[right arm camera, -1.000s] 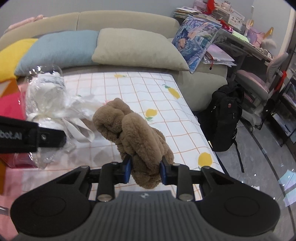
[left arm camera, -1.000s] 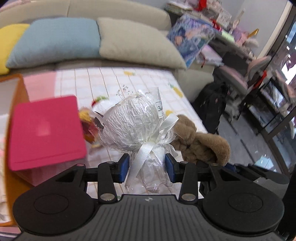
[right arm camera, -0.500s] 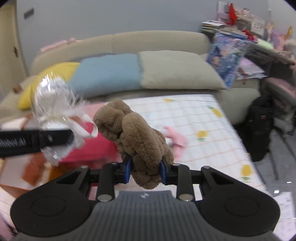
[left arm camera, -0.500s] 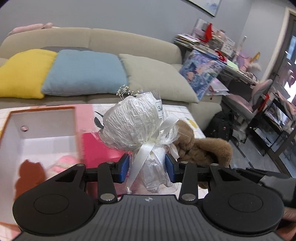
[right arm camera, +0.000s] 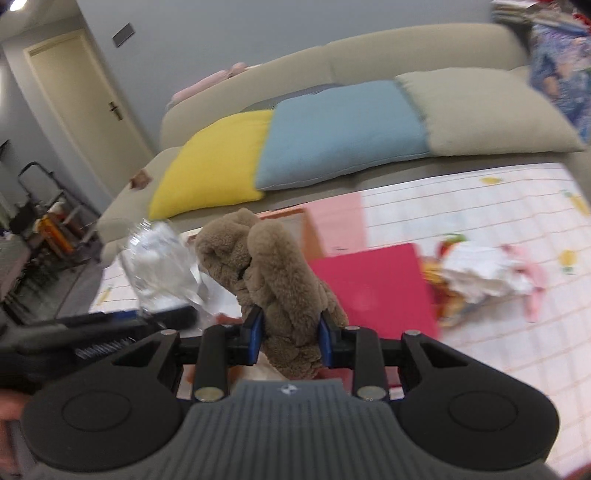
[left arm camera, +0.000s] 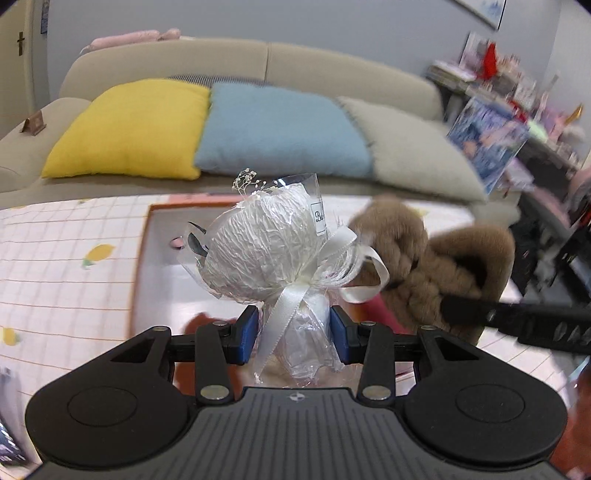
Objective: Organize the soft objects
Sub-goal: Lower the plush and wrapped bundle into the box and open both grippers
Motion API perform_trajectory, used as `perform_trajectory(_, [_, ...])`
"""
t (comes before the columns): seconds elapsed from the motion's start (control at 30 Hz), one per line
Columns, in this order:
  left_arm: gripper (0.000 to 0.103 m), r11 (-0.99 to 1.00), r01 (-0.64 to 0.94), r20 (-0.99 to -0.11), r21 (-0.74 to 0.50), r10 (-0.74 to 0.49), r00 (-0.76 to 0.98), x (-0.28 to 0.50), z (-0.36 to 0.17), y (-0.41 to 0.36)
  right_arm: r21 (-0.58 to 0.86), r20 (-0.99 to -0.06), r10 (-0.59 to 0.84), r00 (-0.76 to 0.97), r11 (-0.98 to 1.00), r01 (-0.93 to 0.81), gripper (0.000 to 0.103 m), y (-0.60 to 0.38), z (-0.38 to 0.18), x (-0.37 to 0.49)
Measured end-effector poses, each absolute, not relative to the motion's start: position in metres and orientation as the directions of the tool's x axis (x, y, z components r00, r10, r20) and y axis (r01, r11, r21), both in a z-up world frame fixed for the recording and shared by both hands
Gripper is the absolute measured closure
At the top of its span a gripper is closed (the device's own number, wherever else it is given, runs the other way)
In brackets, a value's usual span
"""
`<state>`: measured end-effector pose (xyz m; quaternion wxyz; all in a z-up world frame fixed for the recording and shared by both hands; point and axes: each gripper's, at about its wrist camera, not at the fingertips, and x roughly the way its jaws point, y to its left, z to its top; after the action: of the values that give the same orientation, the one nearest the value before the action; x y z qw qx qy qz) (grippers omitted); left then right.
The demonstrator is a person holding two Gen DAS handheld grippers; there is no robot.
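Left hand-held gripper (left arm camera: 293,334) pinches my cellophane-wrapped white bundle (left arm camera: 269,254); right hand-held gripper (right arm camera: 290,339) clamps fuzzy brown plush (right arm camera: 273,280) alongside. Slick wrap may slip.

Three cushions (left arm camera: 280,131), two grippers (left arm camera: 293,334).

Grey wall (right arm camera: 258,33), beige sofa (left arm camera: 258,59), cream door (right arm camera: 74,85), cluttered desk (left arm camera: 517,96)

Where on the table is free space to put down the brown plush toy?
Bare checked tablecloth lies left of the orange-rimmed white box. In the right wrist view, cloth is free before the crumpled soft pile. It is crowded around the magenta lid.
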<state>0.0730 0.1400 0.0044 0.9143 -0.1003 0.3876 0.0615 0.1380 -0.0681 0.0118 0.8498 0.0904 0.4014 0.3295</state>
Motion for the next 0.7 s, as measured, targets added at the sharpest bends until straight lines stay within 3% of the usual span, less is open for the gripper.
perform_trajectory(0.17, [0.056,0.977,-0.196,-0.759,-0.081,0.067,0.648,0.086,-0.011,0.166,0.429,-0.656,0.644,0.394,0.747,-0.508,0.073,-0.019,0.003,0.154])
perform_trajectory(0.7, [0.056,0.973,-0.225,-0.881,-0.060,0.054,0.469,0.137,-0.070,0.203,0.129,-0.808,0.423,0.410,0.806,-0.578,0.073,0.081,-0.050,0.211])
